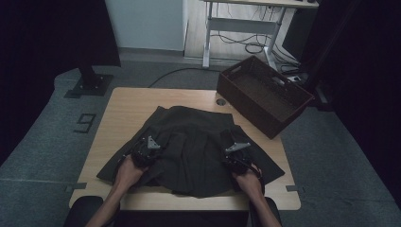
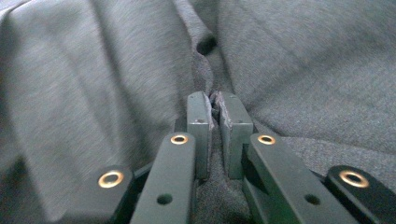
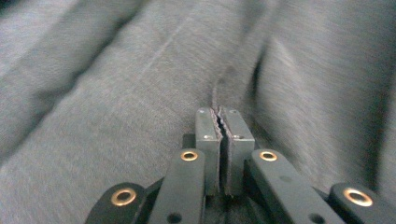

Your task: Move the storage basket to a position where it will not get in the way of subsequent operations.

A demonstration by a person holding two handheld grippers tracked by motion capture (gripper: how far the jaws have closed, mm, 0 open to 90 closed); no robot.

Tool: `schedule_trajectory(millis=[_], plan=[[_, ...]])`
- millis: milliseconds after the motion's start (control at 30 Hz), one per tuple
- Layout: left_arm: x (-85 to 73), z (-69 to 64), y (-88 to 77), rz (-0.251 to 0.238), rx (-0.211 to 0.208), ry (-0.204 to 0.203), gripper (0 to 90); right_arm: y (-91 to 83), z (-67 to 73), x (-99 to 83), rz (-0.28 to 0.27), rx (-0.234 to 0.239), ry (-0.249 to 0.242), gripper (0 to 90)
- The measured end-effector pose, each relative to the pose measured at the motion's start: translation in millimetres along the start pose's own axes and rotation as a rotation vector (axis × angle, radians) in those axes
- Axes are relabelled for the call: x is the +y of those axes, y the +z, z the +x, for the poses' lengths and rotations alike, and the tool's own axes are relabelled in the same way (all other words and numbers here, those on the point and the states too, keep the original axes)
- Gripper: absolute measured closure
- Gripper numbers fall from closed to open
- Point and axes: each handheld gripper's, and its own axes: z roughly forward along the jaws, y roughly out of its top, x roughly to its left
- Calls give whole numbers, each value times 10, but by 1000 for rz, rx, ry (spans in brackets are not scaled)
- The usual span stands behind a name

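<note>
A dark grey garment [image 1: 196, 142] lies spread and rumpled across the wooden table [image 1: 127, 106]. My left gripper [image 1: 144, 152] rests on its left part, held by a hand. In the left gripper view the gripper [image 2: 215, 105] is shut on a pinched ridge of the cloth [image 2: 116, 70], which bunches between the pads. My right gripper [image 1: 238, 156] sits on the garment's right part. In the right gripper view the gripper [image 3: 219, 116] is shut on a thin fold of the cloth [image 3: 116, 93].
A dark brown open basket [image 1: 265, 94] stands at the table's far right corner, overhanging the edge. A round cable hole [image 1: 220, 101] sits in the tabletop near it. A desk frame with cables [image 1: 246, 33] stands on the floor behind.
</note>
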Motion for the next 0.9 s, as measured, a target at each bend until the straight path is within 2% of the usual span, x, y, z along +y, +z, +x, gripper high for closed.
schedule_trajectory(millis=[100, 167, 233, 300, 333, 367, 433, 500, 567, 667, 733, 800, 900], plan=[[-61, 93, 6, 1, 2, -35, 843, -46, -183, -45, 7, -50, 28, 870], [-74, 100, 14, -4, -15, -46, 841, -63, -292, -72, 0, -45, 59, 869], [-55, 51, 9, -1, -41, -26, 832, -65, -313, -72, 1, -45, 66, 863], [-34, -8, -13, -31, -104, 3, 800, -64, -276, -50, 16, -61, 51, 829], [-21, -27, -34, -48, -127, 13, 756, -63, -262, -42, 21, -54, 47, 803], [-7, -29, -66, -70, -131, 21, 695, -64, -250, -36, 25, -31, 52, 777], [13, 29, -156, -120, -111, 5, 588, -68, -208, -29, 26, 0, 52, 676], [14, 147, -246, -163, -88, -42, 495, -87, -154, -21, 7, 19, 47, 597], [-10, 280, -307, -170, -35, -68, 434, -115, -108, -5, -21, 29, 45, 553], [-96, 452, -318, -162, 15, -108, 376, -120, -97, 19, -35, 31, 35, 519], [-177, 528, -263, -142, 19, -142, 382, -96, -110, 17, -25, 39, 44, 555], [-256, 544, -180, -109, 7, -156, 399, -68, -110, -1, -18, 36, 45, 584], [-333, 472, -61, -68, -16, -149, 414, -39, -85, -42, -6, 46, 40, 605]])
